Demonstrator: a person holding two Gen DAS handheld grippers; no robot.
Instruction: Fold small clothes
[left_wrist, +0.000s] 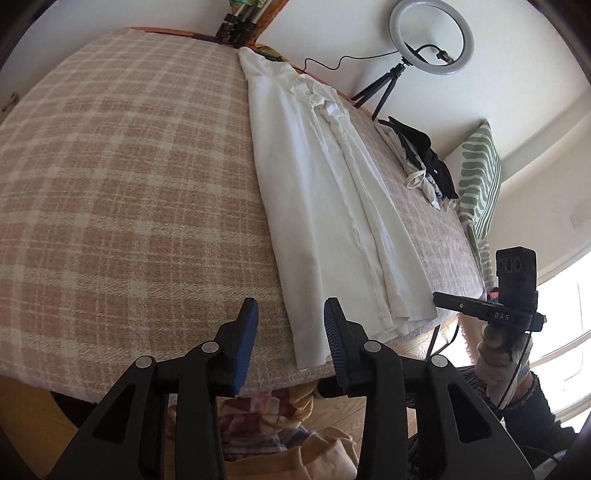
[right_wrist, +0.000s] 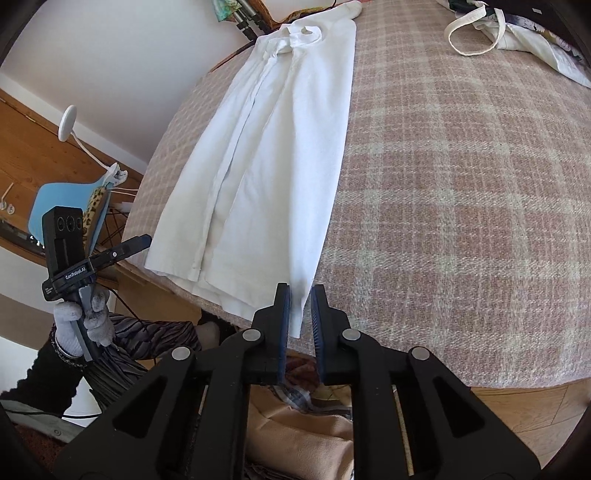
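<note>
1. Left wrist view: the left gripper (left_wrist: 291, 314) hangs over the near edge of a bed covered by a pink-and-cream plaid blanket (left_wrist: 122, 177). Its blue-padded jaws stand apart with only blanket showing between them; nothing is pinched.
2. Same view: a white garment (left_wrist: 325, 192), folded lengthwise into a long strip, lies flat on the blanket and runs from the near edge toward the far side. Its near hem lies just right of the right-hand jaw.
3. Same view: a heap of dark and pale clothes (left_wrist: 424, 158) sits farther right beside a green-striped pillow (left_wrist: 480, 177); a ring light (left_wrist: 431, 37) stands by the wall. The right gripper (left_wrist: 439, 298) shows at the right edge, held in a gloved hand (left_wrist: 495, 350).
4. Right wrist view: the right gripper (right_wrist: 300, 306) has its jaws slightly apart, with the garment's (right_wrist: 266, 166) near corner in the gap; whether the pads press it I cannot tell.
5. Same view: the left gripper (right_wrist: 142, 242) is at the left, beside the hem, in a gloved hand (right_wrist: 83, 321).
</note>
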